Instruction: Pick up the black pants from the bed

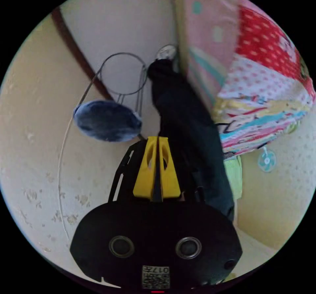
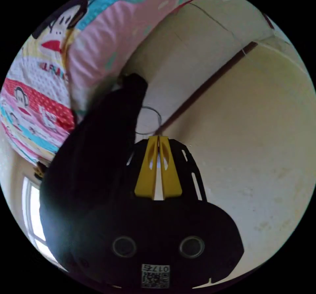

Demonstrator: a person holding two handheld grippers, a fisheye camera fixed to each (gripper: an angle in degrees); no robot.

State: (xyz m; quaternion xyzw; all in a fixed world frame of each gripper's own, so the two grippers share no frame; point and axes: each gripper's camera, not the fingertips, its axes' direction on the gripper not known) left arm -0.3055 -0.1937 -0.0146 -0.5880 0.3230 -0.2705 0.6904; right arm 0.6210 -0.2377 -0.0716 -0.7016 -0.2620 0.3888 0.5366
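Left tongs pinched on black pants; right tongs narrow, seemingly empty; pants hang, likely lifted.

L gripper fingers closed together; R gripper fingers nearly closed, thin gap.
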